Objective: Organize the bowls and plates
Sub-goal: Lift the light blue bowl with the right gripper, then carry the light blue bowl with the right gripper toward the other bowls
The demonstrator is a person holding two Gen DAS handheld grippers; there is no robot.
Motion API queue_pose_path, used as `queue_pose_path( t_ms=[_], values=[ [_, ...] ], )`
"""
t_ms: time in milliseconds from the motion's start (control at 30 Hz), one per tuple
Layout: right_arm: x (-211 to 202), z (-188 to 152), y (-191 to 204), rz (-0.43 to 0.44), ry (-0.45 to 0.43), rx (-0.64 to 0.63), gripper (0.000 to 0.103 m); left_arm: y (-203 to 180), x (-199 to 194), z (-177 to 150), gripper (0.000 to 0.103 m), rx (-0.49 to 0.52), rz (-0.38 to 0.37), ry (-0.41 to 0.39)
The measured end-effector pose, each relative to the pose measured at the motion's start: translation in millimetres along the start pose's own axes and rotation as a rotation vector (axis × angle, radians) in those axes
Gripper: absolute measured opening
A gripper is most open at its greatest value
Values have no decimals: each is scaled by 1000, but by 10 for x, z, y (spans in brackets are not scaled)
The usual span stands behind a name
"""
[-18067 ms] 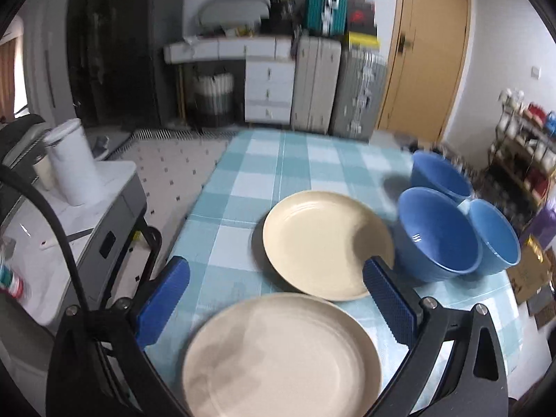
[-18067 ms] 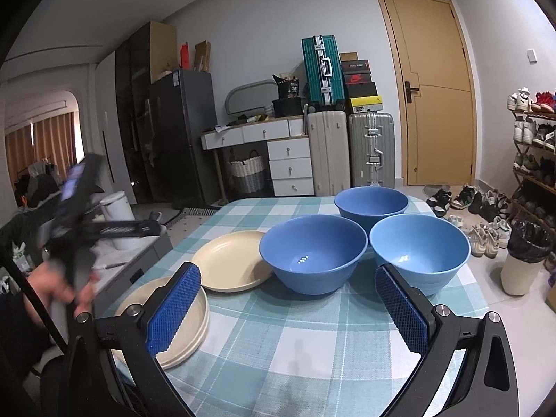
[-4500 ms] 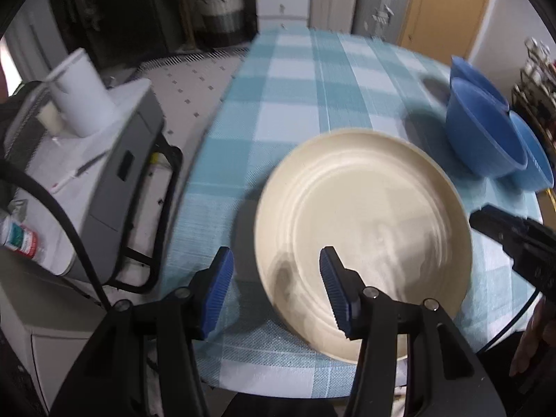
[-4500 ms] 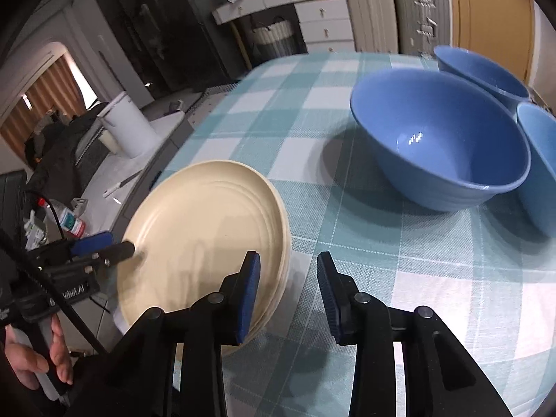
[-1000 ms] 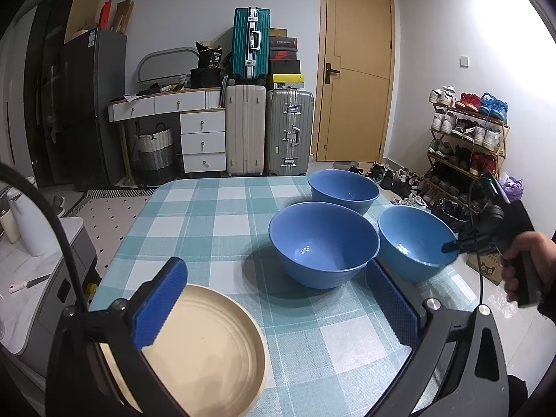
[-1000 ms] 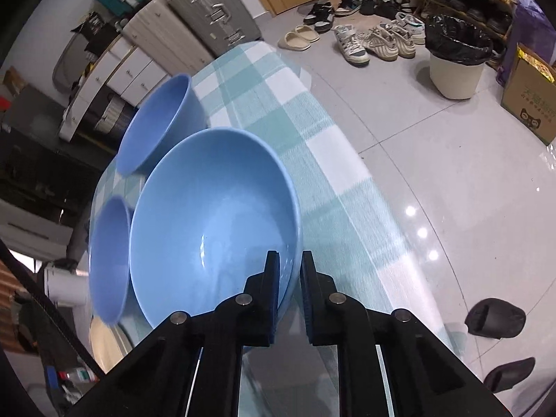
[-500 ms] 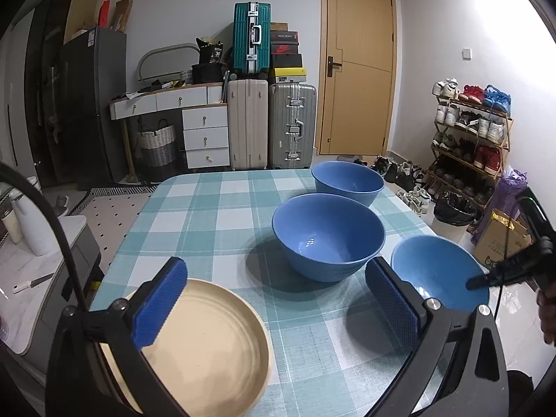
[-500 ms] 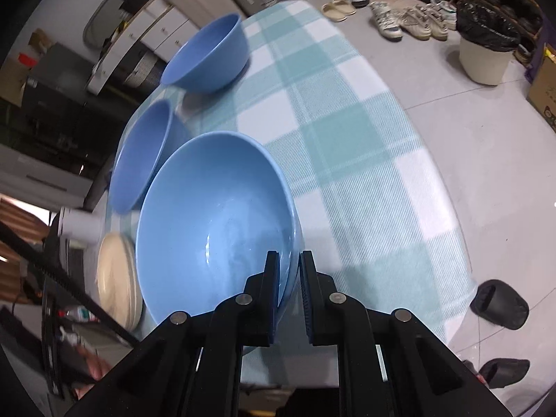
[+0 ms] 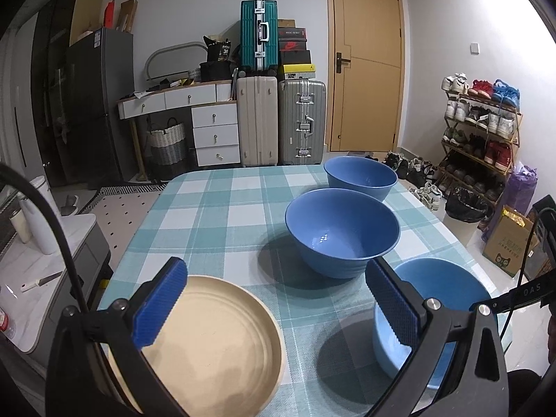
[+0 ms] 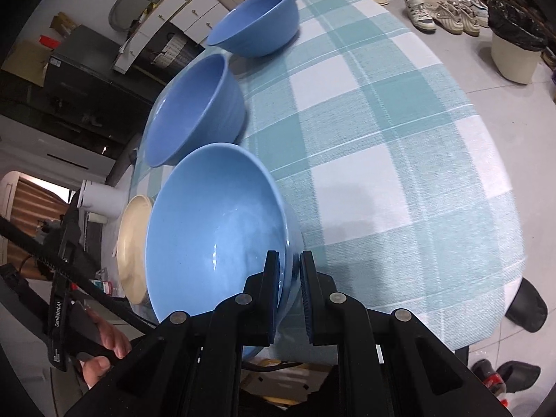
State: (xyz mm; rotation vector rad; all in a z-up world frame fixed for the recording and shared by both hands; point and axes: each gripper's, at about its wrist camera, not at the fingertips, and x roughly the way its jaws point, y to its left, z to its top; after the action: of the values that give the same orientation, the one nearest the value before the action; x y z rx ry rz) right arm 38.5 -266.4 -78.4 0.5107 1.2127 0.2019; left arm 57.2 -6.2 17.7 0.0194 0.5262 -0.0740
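My right gripper (image 10: pixel 289 278) is shut on the rim of a light blue bowl (image 10: pixel 215 229), one finger inside and one outside. In the left wrist view this bowl (image 9: pixel 434 312) is at the table's near right corner, tilted; I cannot tell whether it touches the cloth. Two more blue bowls stand behind it, the middle bowl (image 9: pixel 342 229) and the far bowl (image 9: pixel 361 177). A stack of cream plates (image 9: pixel 208 347) lies at the near left. My left gripper (image 9: pixel 276 302) hangs open above the plates' right edge, nothing between its fingers.
A teal checked cloth (image 9: pixel 215 215) covers the table. A bin with a black bag (image 10: pixel 517 48) and loose shoes (image 10: pixel 441 14) are on the floor past the table's right side. A side cabinet with a white jug (image 9: pixel 41 215) stands at the left.
The right gripper has carried the blue bowl away from the other two bowls toward the table's near right corner. The left gripper has stayed in place, open.
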Motion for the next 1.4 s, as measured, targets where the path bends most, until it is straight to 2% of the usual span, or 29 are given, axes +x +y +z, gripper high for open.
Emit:
queue_pose_path(
  t_ms=[200, 400, 500, 600, 667, 700, 733, 800, 933, 967, 1067, 1133, 1233, 1333, 1400],
  values=[
    [44, 2, 104, -12, -14, -30, 12, 14, -8, 7, 103, -9, 9, -9],
    [-121, -19, 79, -6, -137, -78, 17, -5, 20, -6, 103, 7, 20, -1],
    [-311, -64, 117, -6, -256, -130, 20, -8, 24, -5, 103, 7, 18, 0],
    [-533, -183, 227, 37, -430, -211, 40, -2, 37, 0, 103, -12, 5, 13],
    [-667, -348, 338, 78, -583, -265, 65, 14, 42, -5, 103, -38, -21, 25],
    [-711, -431, 429, 100, -653, -304, 71, 19, 42, -8, 103, -46, -26, 24],
    [-732, -469, 496, 106, -687, -333, 77, 17, 44, -11, 103, -52, -25, 24],
    [-756, -527, 660, 101, -753, -392, 79, -6, 75, -10, 103, -50, -18, 35],
    [-757, -514, 876, 143, -806, -421, 82, -58, 118, -14, 103, -50, -10, 52],
    [-753, -515, 890, 151, -817, -419, 88, -78, 123, -13, 103, -51, -10, 53],
    [-754, -546, 966, 137, -876, -436, 95, -142, 114, -10, 103, -50, -11, 48],
    [-755, -606, 984, 94, -931, -460, 102, -202, 120, -10, 103, -41, -13, 47],
    [-794, -659, 946, 92, -973, -519, 102, -272, 126, -5, 103, -19, -4, 40],
    [-879, -729, 868, 72, -1042, -503, 102, -355, 118, 1, 103, 8, 11, 32],
    [-892, -736, 832, 71, -1045, -491, 102, -383, 116, 3, 103, 13, 17, 28]
  ],
)
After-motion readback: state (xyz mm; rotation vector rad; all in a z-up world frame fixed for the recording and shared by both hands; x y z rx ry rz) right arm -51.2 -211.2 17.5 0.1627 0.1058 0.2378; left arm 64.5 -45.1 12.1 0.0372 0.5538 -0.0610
